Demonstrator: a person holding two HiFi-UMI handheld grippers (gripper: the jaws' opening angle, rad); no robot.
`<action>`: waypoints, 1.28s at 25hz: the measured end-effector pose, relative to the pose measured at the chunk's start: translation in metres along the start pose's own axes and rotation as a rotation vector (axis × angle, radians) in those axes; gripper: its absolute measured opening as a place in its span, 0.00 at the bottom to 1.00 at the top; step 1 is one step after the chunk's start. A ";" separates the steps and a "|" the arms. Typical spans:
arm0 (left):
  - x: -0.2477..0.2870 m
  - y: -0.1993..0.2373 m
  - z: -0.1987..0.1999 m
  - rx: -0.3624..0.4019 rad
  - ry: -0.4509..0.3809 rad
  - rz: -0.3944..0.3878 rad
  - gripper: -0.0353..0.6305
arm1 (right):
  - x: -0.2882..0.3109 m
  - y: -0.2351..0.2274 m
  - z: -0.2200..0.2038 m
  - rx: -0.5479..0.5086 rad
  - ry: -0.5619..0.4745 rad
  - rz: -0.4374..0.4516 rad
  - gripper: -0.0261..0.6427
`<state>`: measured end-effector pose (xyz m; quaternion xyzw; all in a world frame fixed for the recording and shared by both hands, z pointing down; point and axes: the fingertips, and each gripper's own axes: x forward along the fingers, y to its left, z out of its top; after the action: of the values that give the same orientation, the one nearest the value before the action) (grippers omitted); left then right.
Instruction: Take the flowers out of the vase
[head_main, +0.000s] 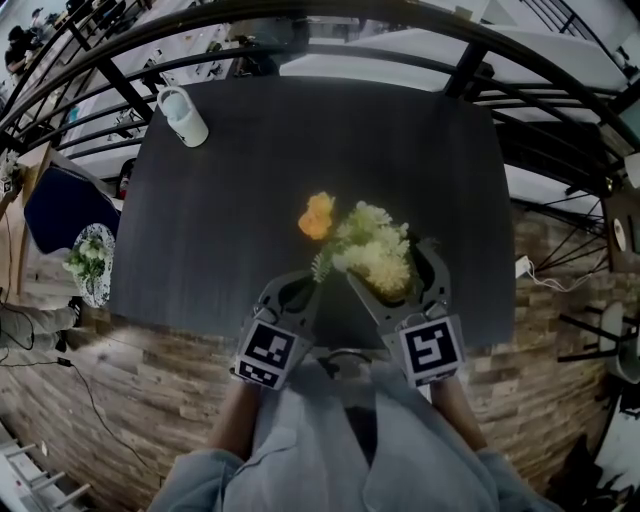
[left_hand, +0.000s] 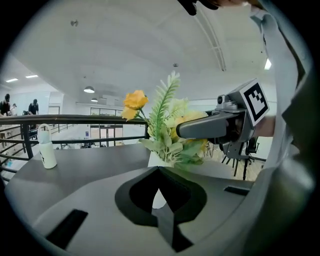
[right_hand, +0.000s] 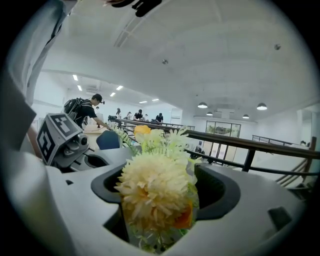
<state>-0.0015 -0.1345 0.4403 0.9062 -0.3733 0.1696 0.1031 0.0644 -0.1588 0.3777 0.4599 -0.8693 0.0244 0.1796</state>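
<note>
Only a white sliver of the vase (left_hand: 153, 160) shows under the flowers (left_hand: 167, 132) beyond the left claw (left_hand: 159, 171), the rest hidden, and in the right gripper view a cream bloom (right_hand: 155, 192) hides the stems and vase entirely.

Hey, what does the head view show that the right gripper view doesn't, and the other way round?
Only the head view: the white bottle at the dark grey table's far left corner. Only the right gripper view: the white ceiling and its round lights. Both: the cream and orange artificial flowers, standing between the right gripper's open jaws, and the left gripper beside them.
</note>
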 end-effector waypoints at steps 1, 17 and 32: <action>0.002 -0.001 -0.001 0.004 0.004 -0.006 0.05 | 0.001 0.000 -0.002 0.003 0.005 0.002 0.61; 0.015 -0.004 -0.013 0.006 0.021 -0.037 0.05 | 0.000 -0.005 -0.010 0.043 -0.003 -0.038 0.28; 0.008 -0.001 -0.016 0.021 0.019 -0.044 0.05 | -0.007 -0.003 0.001 0.091 -0.053 -0.080 0.23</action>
<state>0.0007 -0.1338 0.4585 0.9135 -0.3507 0.1798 0.1009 0.0699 -0.1554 0.3741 0.5024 -0.8527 0.0446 0.1360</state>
